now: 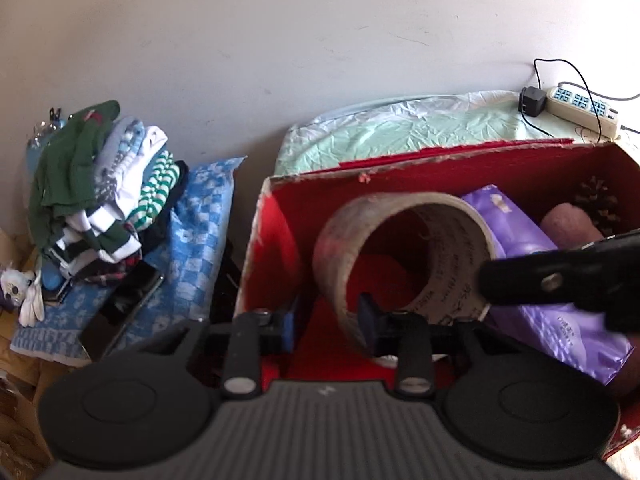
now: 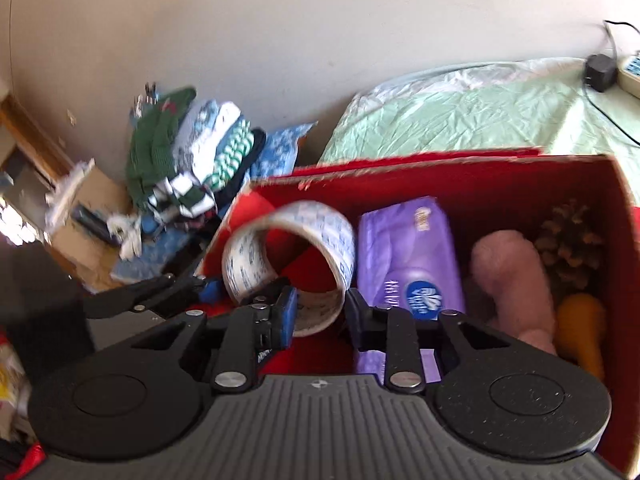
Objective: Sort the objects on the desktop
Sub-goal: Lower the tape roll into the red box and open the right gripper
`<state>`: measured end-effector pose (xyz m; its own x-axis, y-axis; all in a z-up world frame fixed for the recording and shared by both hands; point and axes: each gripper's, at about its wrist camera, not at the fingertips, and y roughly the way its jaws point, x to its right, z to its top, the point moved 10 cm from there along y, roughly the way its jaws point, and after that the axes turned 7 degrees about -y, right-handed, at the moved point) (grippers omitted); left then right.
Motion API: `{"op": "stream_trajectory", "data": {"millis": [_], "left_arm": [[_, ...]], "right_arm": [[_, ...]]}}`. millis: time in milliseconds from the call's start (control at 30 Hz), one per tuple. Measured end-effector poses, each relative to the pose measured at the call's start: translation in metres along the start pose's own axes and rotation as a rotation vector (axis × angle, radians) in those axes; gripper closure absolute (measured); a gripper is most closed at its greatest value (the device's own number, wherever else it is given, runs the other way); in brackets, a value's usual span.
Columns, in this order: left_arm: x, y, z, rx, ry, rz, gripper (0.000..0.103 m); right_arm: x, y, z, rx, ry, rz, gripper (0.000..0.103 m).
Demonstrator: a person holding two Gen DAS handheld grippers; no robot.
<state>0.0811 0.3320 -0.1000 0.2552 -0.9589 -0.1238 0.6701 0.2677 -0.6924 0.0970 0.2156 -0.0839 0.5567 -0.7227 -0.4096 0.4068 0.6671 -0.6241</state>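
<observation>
Black grippers (image 2: pixel 320 312), blue-padded fingers (image 2: pixel 289 312), silver screws

A pile of folded clothes (image 1: pixel 104 184) lay on a blue patterned cloth (image 1: pixel 196 248); a power strip (image 1: pixel 582 106) sat against the wall (image 1: pixel 280 40).

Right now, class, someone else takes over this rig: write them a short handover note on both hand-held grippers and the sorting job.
Left hand-held gripper: the tape's wall is between its fingers; grip unclear.
Right hand-held gripper: the same tape's lower wall is between its fingers; grip also unclear.
Tape: tilted, at the left end of the red box, beside the tissue pack.
Done: tissue pack, pink plush, pine cone and an orange item lie in the box.
Left: probably settle the tape in the box, let go, withdraw.
</observation>
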Motion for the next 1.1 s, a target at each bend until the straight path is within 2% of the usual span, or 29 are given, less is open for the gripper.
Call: {"op": "stream_trajectory", "data": {"millis": [167, 300, 367, 400, 467, 533, 633, 733, 800, 867, 933, 967, 1100], "left_arm": [[-0.008, -0.013, 0.006, 0.040, -0.028, 0.003, 0.065], [-0.007, -0.022, 0.014, 0.078, -0.006, 0.040, 0.065], [-0.007, -0.021, 0.014, 0.071, -0.006, 0.048, 0.065], [-0.008, -0.022, 0.014, 0.069, -0.013, 0.037, 0.065], [-0.009, -0.027, 0.013, 0.077, -0.021, 0.021, 0.064], [-0.008, -0.032, 0.013, 0.096, -0.012, 0.018, 0.063], [-0.009, -0.035, 0.012, 0.103, -0.007, 0.018, 0.057], [-0.009, -0.040, 0.010, 0.108, -0.012, 0.001, 0.057], [-0.009, -0.042, 0.008, 0.115, -0.009, 0.006, 0.056], [-0.011, -0.040, 0.008, 0.109, -0.011, 0.034, 0.054], [-0.017, -0.036, 0.010, 0.099, -0.029, 0.064, 0.054], [-0.020, -0.036, 0.011, 0.095, -0.041, 0.065, 0.055], [-0.022, -0.048, 0.016, 0.134, -0.035, 0.043, 0.050]], "right_arm": [[0.007, -0.018, 0.007, 0.066, 0.033, -0.011, 0.072], [-0.004, -0.008, 0.014, 0.073, -0.011, -0.010, 0.073], [-0.008, 0.005, 0.016, 0.055, -0.032, -0.015, 0.082], [-0.009, 0.011, 0.017, 0.048, -0.036, -0.014, 0.083], [-0.013, 0.023, 0.020, 0.035, -0.032, -0.001, 0.094], [-0.019, 0.037, 0.022, 0.000, -0.039, 0.018, 0.097], [-0.024, 0.055, 0.022, -0.047, -0.086, -0.014, 0.097], [-0.024, 0.056, 0.019, -0.075, -0.071, 0.025, 0.094], [-0.024, 0.044, 0.019, -0.065, -0.072, 0.049, 0.091], [-0.024, 0.029, 0.019, -0.048, -0.079, 0.072, 0.082], [-0.022, 0.010, 0.017, -0.030, -0.090, 0.093, 0.082], [-0.019, -0.001, 0.016, -0.013, -0.093, 0.090, 0.082], [0.004, -0.048, 0.010, 0.081, -0.087, 0.026, 0.081]]}}
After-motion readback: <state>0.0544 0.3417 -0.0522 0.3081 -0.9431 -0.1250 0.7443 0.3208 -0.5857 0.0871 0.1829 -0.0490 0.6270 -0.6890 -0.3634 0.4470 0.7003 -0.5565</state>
